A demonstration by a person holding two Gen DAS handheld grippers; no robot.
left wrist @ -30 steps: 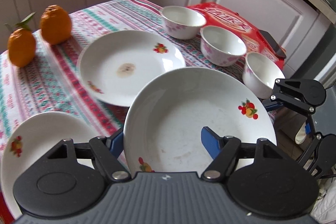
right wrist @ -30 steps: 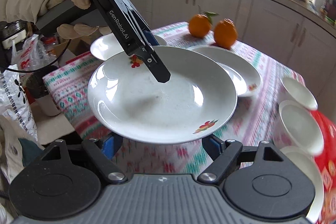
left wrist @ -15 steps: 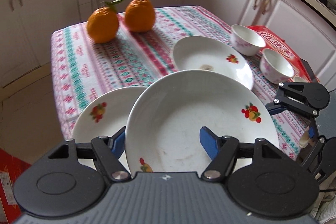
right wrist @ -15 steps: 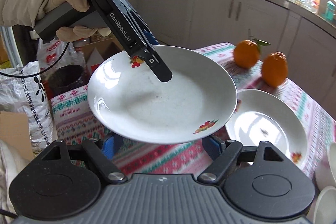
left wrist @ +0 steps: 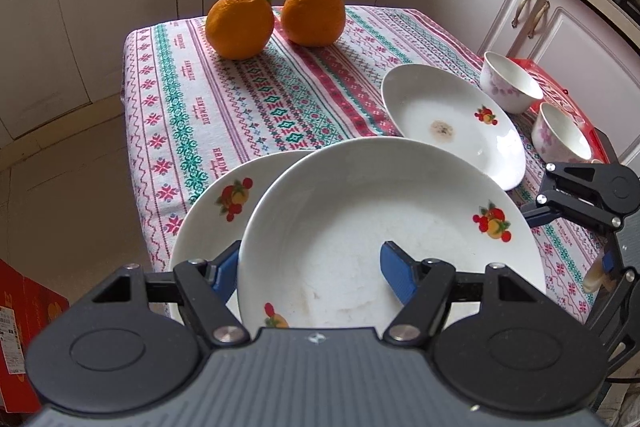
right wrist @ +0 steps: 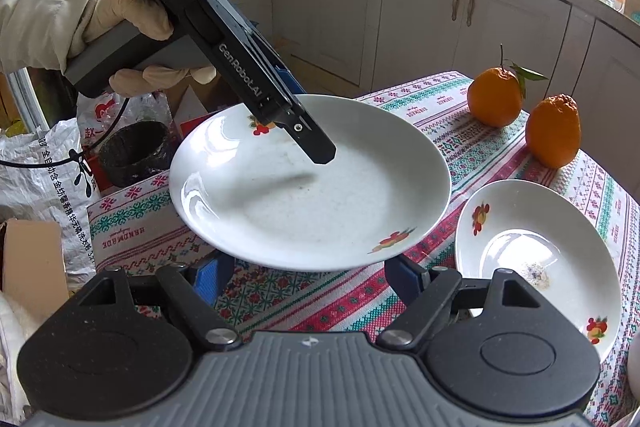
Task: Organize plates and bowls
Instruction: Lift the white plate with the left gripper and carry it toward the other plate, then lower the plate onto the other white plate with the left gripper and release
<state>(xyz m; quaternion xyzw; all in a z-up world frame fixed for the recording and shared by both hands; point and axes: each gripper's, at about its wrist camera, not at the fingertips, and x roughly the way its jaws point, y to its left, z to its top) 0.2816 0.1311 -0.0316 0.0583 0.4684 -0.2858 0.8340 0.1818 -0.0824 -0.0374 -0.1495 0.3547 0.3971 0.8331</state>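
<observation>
My left gripper (left wrist: pixel 308 273) is shut on the near rim of a white plate (left wrist: pixel 384 227) with fruit prints and holds it above the table. One finger lies inside the plate, the other under it. The same held plate (right wrist: pixel 312 183) shows in the right wrist view, with the left gripper (right wrist: pixel 320 153) clamped on its far rim. A second plate (left wrist: pixel 216 203) lies on the table under the held plate's left side. A third plate (left wrist: pixel 452 123) with a brown stain lies further right; it also shows in the right wrist view (right wrist: pixel 536 259). My right gripper (right wrist: pixel 308 277) is open, below the held plate's near edge.
Two oranges (left wrist: pixel 276 17) stand at the far end of the patterned tablecloth (left wrist: pixel 224 95). Two small bowls (left wrist: pixel 536 111) sit on a red box (left wrist: pixel 560 95) at the right. Bags and a cardboard box (right wrist: pixel 32 267) lie on the floor beside the table. White cabinets surround it.
My left gripper has carried the held plate leftward along the table, over the plate at the table's near left end. My right gripper has followed beneath it, still open.
</observation>
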